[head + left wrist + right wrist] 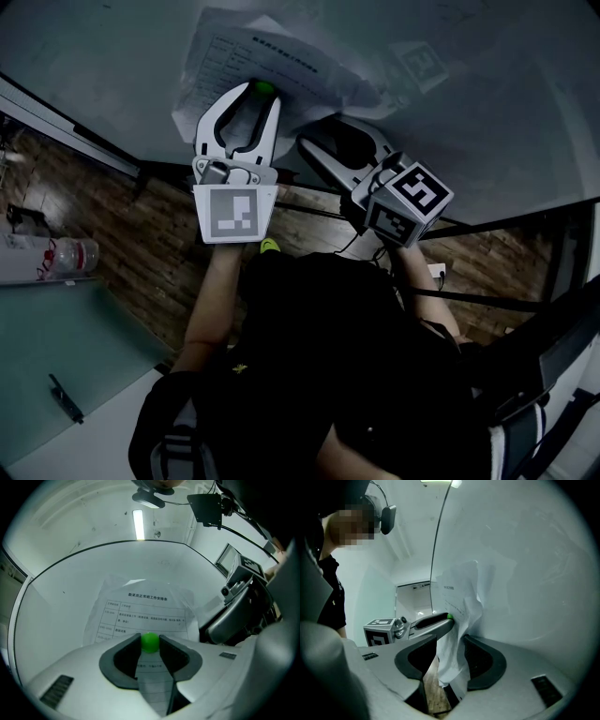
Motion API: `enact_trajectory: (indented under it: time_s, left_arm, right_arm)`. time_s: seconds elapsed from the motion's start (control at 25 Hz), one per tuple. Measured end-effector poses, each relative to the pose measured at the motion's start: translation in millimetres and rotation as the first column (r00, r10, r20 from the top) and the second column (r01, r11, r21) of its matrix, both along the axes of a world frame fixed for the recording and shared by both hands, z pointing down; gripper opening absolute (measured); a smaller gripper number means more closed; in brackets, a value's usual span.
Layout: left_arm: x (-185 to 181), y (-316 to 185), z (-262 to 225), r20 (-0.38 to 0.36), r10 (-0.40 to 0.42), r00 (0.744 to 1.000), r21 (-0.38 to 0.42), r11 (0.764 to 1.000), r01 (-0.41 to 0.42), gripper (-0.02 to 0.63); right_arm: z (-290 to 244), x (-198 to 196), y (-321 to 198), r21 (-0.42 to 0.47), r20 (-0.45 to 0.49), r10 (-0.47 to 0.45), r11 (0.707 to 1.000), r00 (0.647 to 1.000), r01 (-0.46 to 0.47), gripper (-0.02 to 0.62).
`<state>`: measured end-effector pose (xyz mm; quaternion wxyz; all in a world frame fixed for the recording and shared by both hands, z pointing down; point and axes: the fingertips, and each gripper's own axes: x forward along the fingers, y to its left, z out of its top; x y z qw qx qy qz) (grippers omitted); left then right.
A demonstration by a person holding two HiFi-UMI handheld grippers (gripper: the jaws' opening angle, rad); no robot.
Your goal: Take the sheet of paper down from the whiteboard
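Note:
A printed sheet of paper [272, 66] hangs crumpled on the whiteboard [487, 103], pinned by a small green magnet [265, 89]. My left gripper [255, 94] points at the board, and in the left gripper view its pads press on both sides of the magnet [150, 641] over the sheet [145, 611]. My right gripper [323, 131] sits at the sheet's lower right edge. In the right gripper view its jaws [452, 653] stand wide apart, with the loose edge of the paper [461, 606] hanging between them ungripped. The left gripper's fingers [436, 621] and the magnet [450, 616] also show there.
The whiteboard's dark lower frame [66, 131] runs above a wooden floor [141, 244]. A plastic bottle [70, 255] and a pen [66, 398] lie on pale surfaces at the left. A square marker [422, 64] is stuck on the board right of the sheet.

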<state>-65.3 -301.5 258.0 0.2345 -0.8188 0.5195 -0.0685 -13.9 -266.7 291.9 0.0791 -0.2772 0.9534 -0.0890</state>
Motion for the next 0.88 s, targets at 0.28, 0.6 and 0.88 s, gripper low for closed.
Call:
enact_trajectory:
  time_s: [0.28, 0.6, 0.88]
  left_arm:
    - [2.0, -0.4, 2.4, -0.007, 0.014, 1.0, -0.008, 1.0, -0.014, 0.143]
    - [3.0, 1.2, 2.1, -0.003, 0.035, 0.999, -0.015, 0.999, -0.035, 0.143]
    - [3.3, 2.7, 0.0, 0.002, 0.049, 0.999, -0.013, 0.999, -0.049, 0.143]
  right_arm:
    - [-12.6, 2.0, 0.5, 0.026, 0.055, -0.037, 0.999, 0.998, 0.035, 0.172]
    - [-22.9, -11.4, -5.5, 0.088, 0.009, -0.029, 0.996, 1.0, 0.028, 0.123]
    - [-23.9, -11.2, -6.6, 0.092, 0.019, -0.022, 0.996, 1.0, 0.02, 0.091]
